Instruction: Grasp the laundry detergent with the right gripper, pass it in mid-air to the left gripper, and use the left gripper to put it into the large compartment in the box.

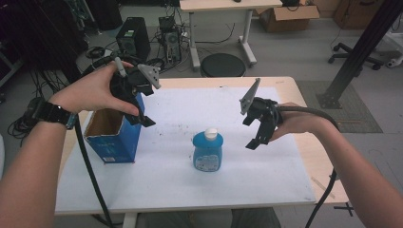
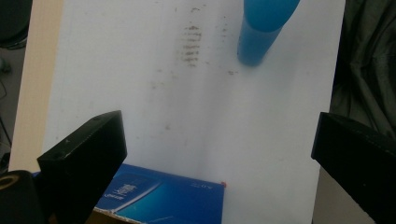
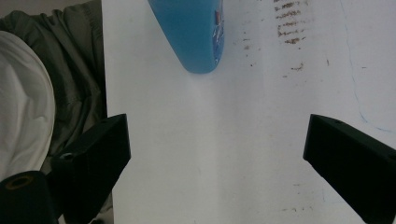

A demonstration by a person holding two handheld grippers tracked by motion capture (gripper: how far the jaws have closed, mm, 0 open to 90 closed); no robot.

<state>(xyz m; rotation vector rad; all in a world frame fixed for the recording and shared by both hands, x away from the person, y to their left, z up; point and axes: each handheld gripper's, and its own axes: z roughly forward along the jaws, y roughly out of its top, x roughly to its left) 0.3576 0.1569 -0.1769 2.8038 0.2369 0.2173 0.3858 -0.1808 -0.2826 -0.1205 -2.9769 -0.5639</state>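
Two grippers hang above the table with jaws apart and empty: left gripper over the open box, right gripper just right of the bottle. Bottle stands upright right of the box, untouched, probably awaiting a grab and a drop into that box.

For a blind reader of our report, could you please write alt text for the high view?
A person holds the left gripper over an open blue box and the right gripper beside a blue bottle with a white cap, both with jaws open and empty. Box and bottle stand upright and apart on a white sheet covering the wooden table.
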